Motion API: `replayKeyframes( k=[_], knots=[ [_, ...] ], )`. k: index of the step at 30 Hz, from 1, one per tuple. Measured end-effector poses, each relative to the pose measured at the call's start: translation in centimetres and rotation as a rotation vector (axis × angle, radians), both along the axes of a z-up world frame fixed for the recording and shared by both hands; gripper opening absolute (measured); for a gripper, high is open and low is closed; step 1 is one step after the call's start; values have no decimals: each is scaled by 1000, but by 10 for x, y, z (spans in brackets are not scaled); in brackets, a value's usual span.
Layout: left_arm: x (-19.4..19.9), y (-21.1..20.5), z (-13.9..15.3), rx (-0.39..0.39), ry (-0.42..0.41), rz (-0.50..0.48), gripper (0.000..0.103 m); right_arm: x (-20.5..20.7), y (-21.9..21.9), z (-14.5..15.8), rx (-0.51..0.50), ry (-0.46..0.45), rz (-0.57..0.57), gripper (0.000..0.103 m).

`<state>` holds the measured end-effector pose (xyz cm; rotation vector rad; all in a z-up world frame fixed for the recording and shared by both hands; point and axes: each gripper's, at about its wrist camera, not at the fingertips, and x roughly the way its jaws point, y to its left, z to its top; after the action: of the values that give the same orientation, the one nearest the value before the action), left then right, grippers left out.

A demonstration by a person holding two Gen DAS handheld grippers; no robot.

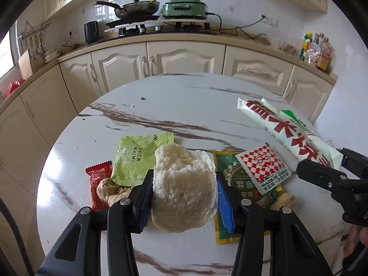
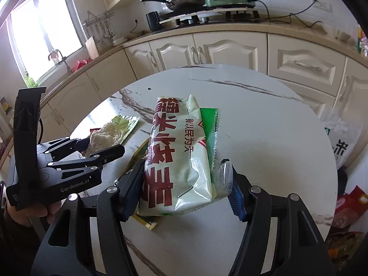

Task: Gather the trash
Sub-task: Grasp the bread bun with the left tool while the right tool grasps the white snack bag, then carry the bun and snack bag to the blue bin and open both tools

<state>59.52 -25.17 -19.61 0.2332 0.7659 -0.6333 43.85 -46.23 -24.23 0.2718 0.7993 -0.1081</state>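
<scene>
Lengthwise, noodle bag [image 2: 179,151] pointing away.

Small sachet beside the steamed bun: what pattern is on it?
The small sachet has a red-and-white checkered pattern, clearest in the left wrist view.

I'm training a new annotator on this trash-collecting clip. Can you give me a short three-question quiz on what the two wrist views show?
1. True or false: the left hand-held gripper has the pale bread-like lump between its fingers.
2. What lies between the fingers of the right hand-held gripper? A) red candy wrapper B) white noodle bag with red lettering C) ginger piece
3. Fill in: the red-and-white checked packet lies on top of the ______ sachet.

Key
1. True.
2. B, the noodle bag.
3. The dark green and yellow sachet, on the marble table.
</scene>
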Motion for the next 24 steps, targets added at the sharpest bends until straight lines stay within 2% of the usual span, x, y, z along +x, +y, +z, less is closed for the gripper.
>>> replayKeyframes(
  k=[6, 12, 19, 24],
  knots=[
    [-39, 40, 33, -83, -69, 8, 46, -13, 25, 29, -26, -44, 21, 62],
    [-88, 96, 49, -79, -150, 78, 46, -21, 74, 57, -41, -86, 90, 62],
    [-148, 191, 56, -76, -191, 218, 46, -13, 169, 67, -44, -99, 243, 62],
    [-182, 273, 48, -86, -162, 352, 46, 7, 255, 52, -32, -67, 396, 62]
  ],
)
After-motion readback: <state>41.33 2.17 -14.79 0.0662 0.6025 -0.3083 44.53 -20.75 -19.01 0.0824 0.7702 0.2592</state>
